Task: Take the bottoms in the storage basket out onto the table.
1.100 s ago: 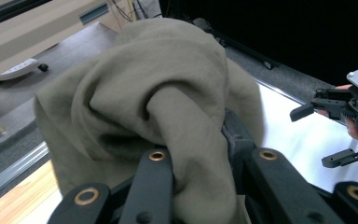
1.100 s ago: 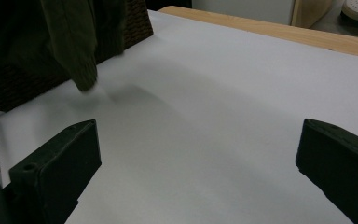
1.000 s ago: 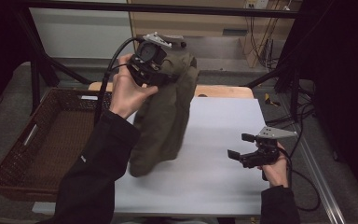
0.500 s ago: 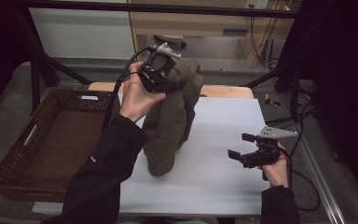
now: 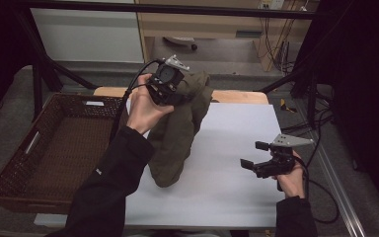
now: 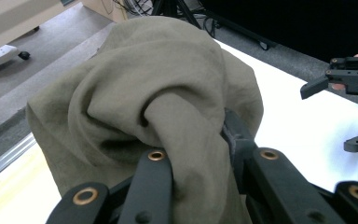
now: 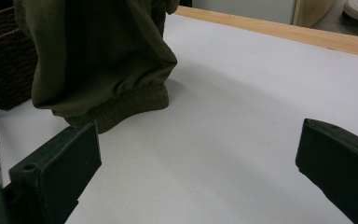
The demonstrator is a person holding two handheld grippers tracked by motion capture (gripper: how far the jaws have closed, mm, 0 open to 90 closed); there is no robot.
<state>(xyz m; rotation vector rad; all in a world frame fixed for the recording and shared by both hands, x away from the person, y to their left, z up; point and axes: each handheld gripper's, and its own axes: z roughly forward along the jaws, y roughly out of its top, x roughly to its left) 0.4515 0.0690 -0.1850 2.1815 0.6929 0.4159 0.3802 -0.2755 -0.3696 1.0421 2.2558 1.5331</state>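
An olive-green garment (image 5: 180, 131) hangs from my left gripper (image 5: 177, 96), held up over the back left of the white table (image 5: 227, 182). Its ribbed hem (image 7: 126, 108) still touches the tabletop. In the left gripper view the cloth (image 6: 168, 107) bunches between the black jaws, which are shut on it. My right gripper (image 5: 253, 159) rests low near the table's right edge, open, with nothing between its fingers (image 7: 63, 172). It points toward the garment's hem from some distance away.
A dark wicker basket (image 5: 24, 163) stands left of the table, beside the raised forearm. A wooden strip (image 5: 237, 96) runs along the table's far edge. Metal frame bars and cables lie beyond the right side.
The left gripper has carried the garment to the right and slightly lower, and the hanging hem slid right along the table. The right gripper has stayed still and open.
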